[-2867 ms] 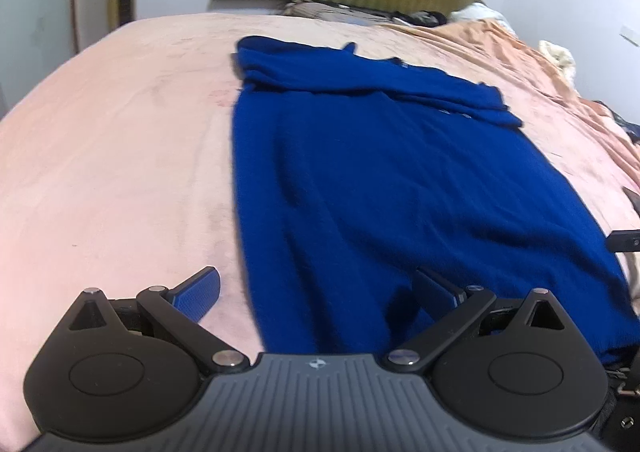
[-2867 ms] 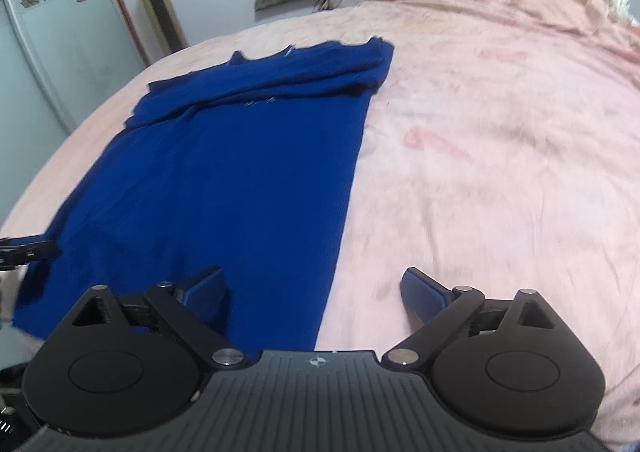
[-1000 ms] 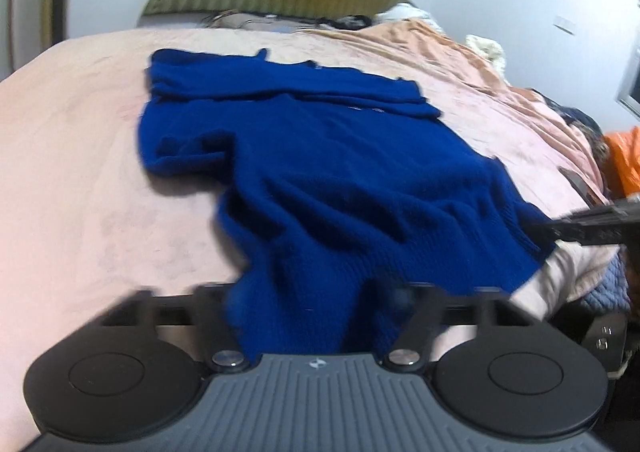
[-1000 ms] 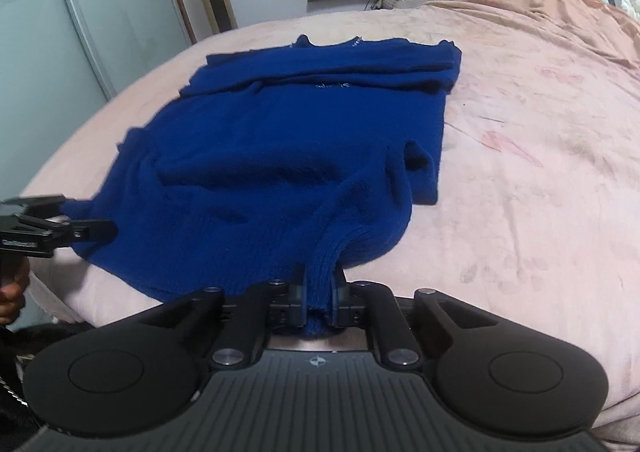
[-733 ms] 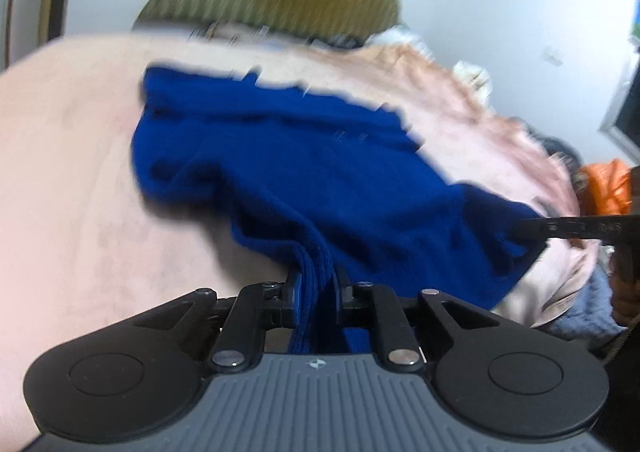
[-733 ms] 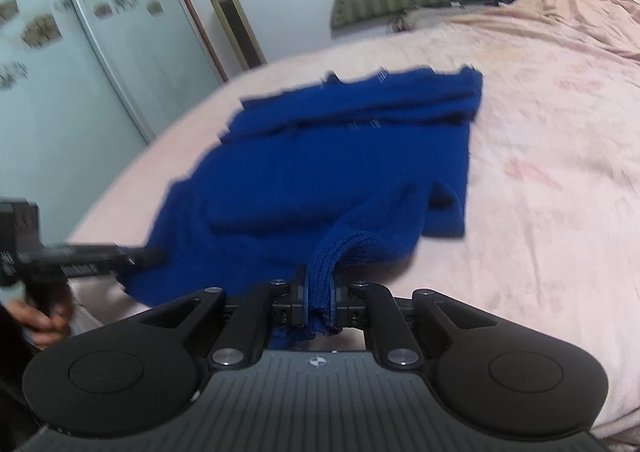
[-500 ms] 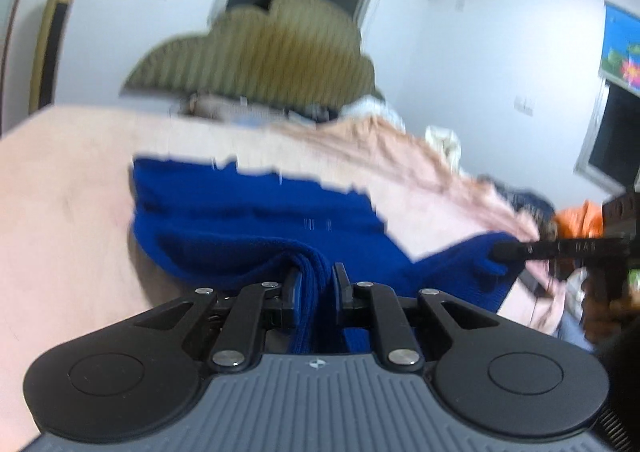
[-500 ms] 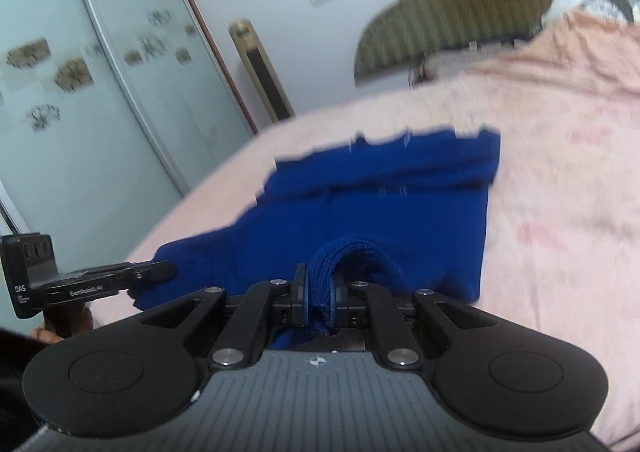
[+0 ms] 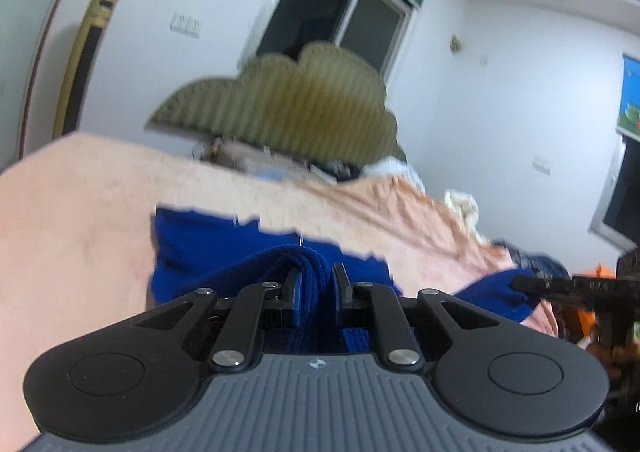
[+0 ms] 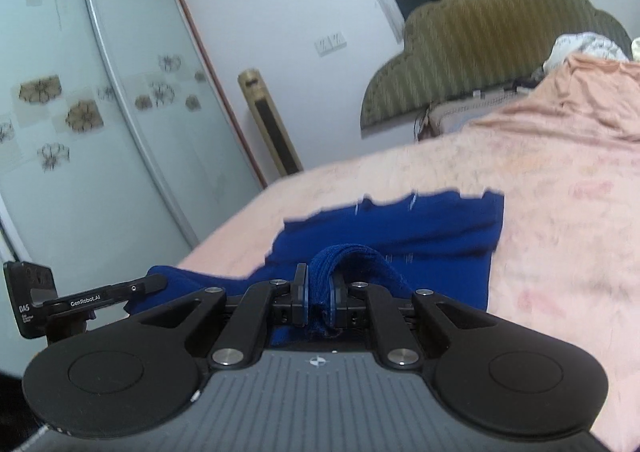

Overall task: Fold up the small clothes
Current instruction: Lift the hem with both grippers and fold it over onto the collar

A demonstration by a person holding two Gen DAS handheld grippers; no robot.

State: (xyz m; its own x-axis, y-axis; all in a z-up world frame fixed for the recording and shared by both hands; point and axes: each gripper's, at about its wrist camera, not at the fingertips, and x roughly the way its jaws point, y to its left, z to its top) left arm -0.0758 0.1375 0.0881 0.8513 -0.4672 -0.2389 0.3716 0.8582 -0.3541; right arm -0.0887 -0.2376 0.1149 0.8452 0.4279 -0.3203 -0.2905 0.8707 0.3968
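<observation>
Left gripper (image 9: 316,282): jaws drawn close together, clamped on a bunched fold of the blue garment (image 9: 224,244). The knit cloth fills the narrow gap between the two pads and runs down behind them toward the grey ribbed housing. Pads press the cloth from both sides.

Right gripper (image 10: 319,284): same condition. Jaws nearly together, pinching a thick looped fold of the blue garment (image 10: 436,228); the fold arches up above the pads, and a ribbed hem edge hangs between them.

Garment position: the gripped near edge is off the pink bedspread (image 9: 80,220); the far part lies on the bed, with its far edge across the middle of both frames. In the left wrist view the other gripper's finger shows at the right edge of the frame, biting the blue corner there. In the right wrist view the left gripper's finger shows at lower left, holding the opposite corner. The cloth spans between the two tools.

Writing: in the right wrist view, lower left, the side of the other tool's finger reads "GenRobot.AI" (image 10: 86,300); the block behind it carries "DAS" and smaller print too small to read. In the left wrist view the matching lettering at the right edge is blurred.

Surroundings: olive scalloped headboard (image 9: 280,104) at upper centre, a dark window (image 9: 332,8) above it, sliding wardrobe doors (image 10: 80,112) with flower motifs at the left of the right wrist view. Both frames show motion blur.
</observation>
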